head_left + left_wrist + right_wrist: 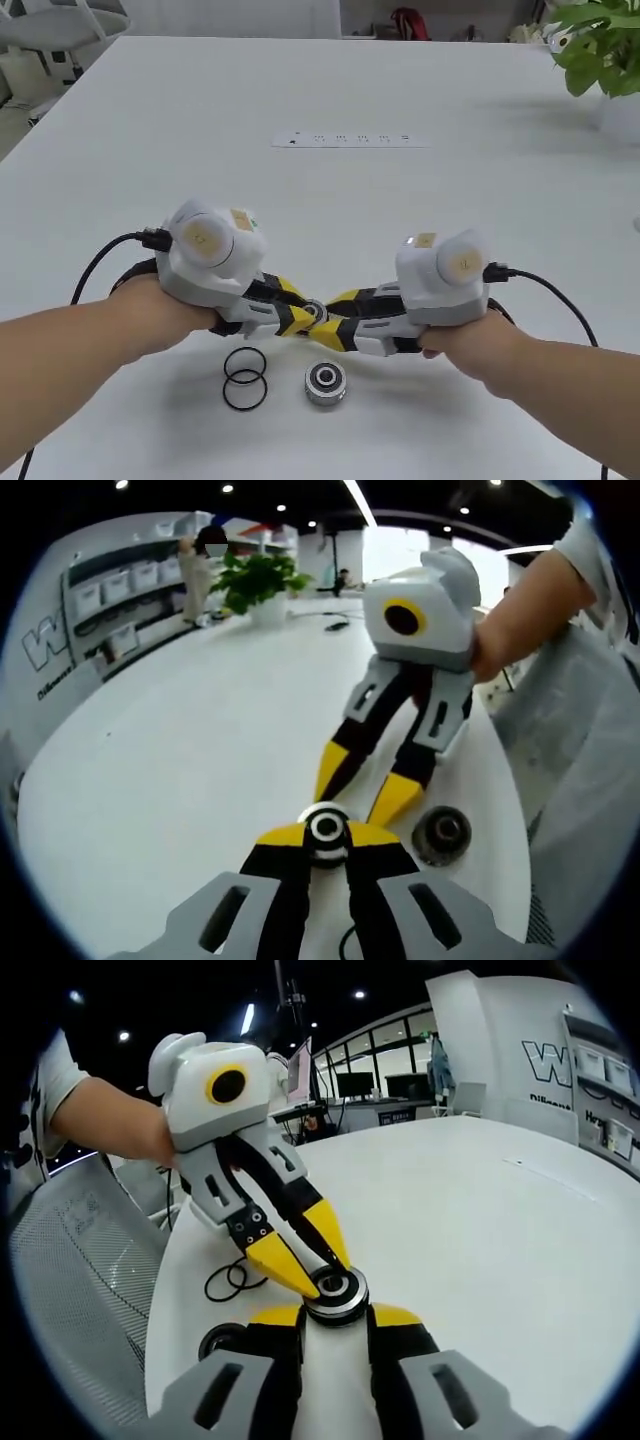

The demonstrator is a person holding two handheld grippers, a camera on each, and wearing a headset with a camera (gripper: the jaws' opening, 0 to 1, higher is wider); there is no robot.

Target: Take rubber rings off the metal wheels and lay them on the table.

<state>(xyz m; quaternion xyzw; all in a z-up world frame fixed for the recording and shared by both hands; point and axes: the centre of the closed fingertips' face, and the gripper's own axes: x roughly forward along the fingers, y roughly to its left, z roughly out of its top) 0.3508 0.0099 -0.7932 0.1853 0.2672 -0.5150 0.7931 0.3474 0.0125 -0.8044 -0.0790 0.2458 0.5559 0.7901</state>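
Closest in, flat on the white counter (480, 180): a metal wheel (326, 382), silver rim up. Just beside it to the left, two black rubber rings (245, 380), overlapping, lying loose. Right above those, held clear of the counter, a second wheel (315, 313) gripped between both tools. Seen along the right tool (335, 1316): yellow tips pressed in on either side of that wheel, a dark band round its rim. Left tool (326, 832) clamped on it from the opposite side, tips hugging the wheel too; whether biting rubber or metal, cannot tell. Tools nose to nose, left hand (165, 310) wrapped behind one, right hand (480, 345) behind the other, black cables (100, 262) trailing off both. Farther out, a white power strip (350, 139) mid-counter, a leafy plant (598, 45) at the far right corner, a white chair (60, 25) beyond the far left edge.
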